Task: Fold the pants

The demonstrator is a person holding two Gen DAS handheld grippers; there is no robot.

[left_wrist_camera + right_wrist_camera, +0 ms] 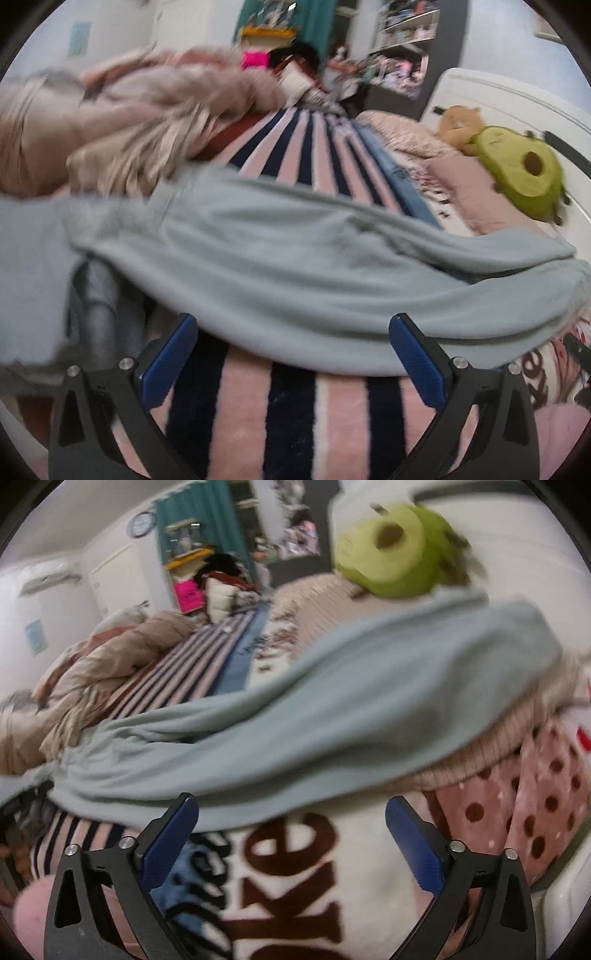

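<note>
Pale grey-blue pants [295, 266] lie stretched across the bed on a pink and navy striped blanket [295, 413]. My left gripper [293, 325] is open, its blue pads just in front of the pants' near edge, holding nothing. The same pants [332, 720] run from lower left to upper right in the right wrist view. My right gripper [291, 806] is open and empty at their near edge, above a white blanket with brown letters [295, 867].
A rumpled beige duvet [129, 122] is heaped at the far left. A green avocado plush [524, 170] and a brown plush [458, 122] sit by the white headboard. A pink polka-dot blanket [535, 805] lies at the right.
</note>
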